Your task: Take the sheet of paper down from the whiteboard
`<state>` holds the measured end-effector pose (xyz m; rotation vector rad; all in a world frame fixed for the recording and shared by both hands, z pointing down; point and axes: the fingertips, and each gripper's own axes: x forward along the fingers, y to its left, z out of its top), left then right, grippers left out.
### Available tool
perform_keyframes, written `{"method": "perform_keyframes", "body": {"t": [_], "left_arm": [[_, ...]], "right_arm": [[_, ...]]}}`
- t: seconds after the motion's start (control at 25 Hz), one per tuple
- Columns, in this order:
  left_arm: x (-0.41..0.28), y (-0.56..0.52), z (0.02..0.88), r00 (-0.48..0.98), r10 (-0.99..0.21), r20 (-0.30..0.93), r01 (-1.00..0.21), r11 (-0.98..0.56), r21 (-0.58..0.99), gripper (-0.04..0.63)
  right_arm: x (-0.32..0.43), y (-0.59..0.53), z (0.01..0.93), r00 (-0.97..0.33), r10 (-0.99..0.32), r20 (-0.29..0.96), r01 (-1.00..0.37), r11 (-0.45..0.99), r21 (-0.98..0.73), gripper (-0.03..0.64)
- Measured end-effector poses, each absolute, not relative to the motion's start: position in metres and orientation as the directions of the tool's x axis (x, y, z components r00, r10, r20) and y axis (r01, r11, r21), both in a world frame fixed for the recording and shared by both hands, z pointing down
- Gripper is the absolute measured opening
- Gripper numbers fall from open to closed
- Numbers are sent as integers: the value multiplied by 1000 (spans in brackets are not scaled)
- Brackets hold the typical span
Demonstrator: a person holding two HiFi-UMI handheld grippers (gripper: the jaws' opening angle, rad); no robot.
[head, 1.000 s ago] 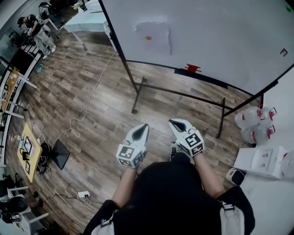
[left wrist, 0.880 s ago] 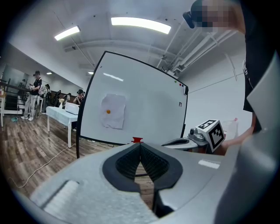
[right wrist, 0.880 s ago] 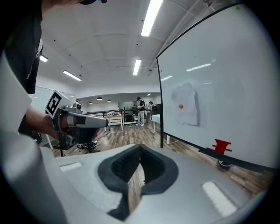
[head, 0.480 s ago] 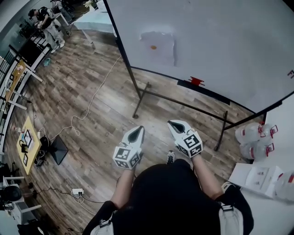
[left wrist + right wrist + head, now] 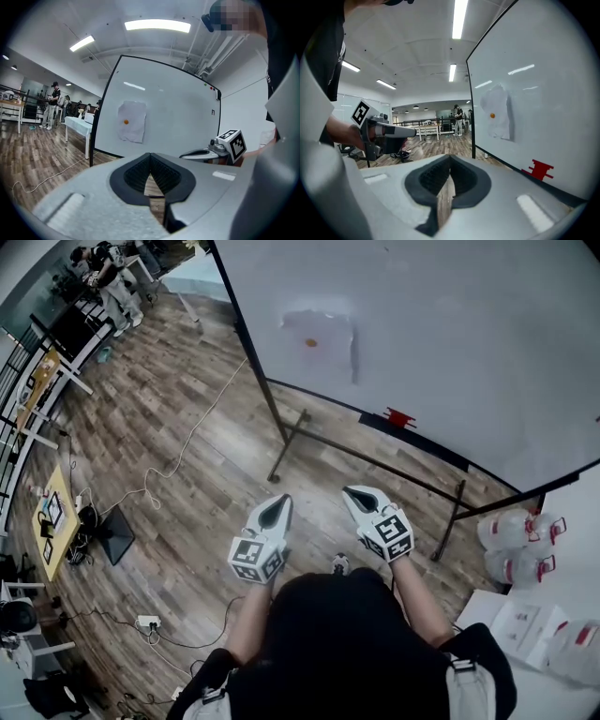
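Observation:
A white sheet of paper point(image 5: 320, 337) hangs on the whiteboard point(image 5: 450, 352), pinned by a small orange magnet point(image 5: 312, 342). The paper point(image 5: 131, 121) shows ahead in the left gripper view, and the paper point(image 5: 498, 112) also shows to the right in the right gripper view. My left gripper point(image 5: 277, 510) is shut and holds nothing, well short of the board over the floor. My right gripper point(image 5: 361, 497) is beside it, also shut and empty. Both point toward the board.
The whiteboard stands on a black frame with legs point(image 5: 284, 442) on wood flooring. A red eraser point(image 5: 399, 417) sits on its tray. A white cable point(image 5: 178, 460) runs across the floor. Water jugs point(image 5: 514, 545) and boxes point(image 5: 525, 624) stand at right. People point(image 5: 105, 268) and tables are far left.
Both grippers have moved forward together toward the whiteboard, which now sits a little nearer in view. Their jaws stayed shut.

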<state>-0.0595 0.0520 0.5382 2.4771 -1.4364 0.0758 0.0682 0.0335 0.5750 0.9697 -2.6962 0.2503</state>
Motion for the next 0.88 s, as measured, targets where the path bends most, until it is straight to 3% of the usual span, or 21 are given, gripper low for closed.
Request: {"method": "perform_keyframes", "body": {"t": [0.88], "left_arm": [[-24, 11, 554, 459, -859, 227, -887, -426, 179, 11]], "right_arm": [[113, -18, 594, -755, -572, 319, -626, 774, -94, 3]]}}
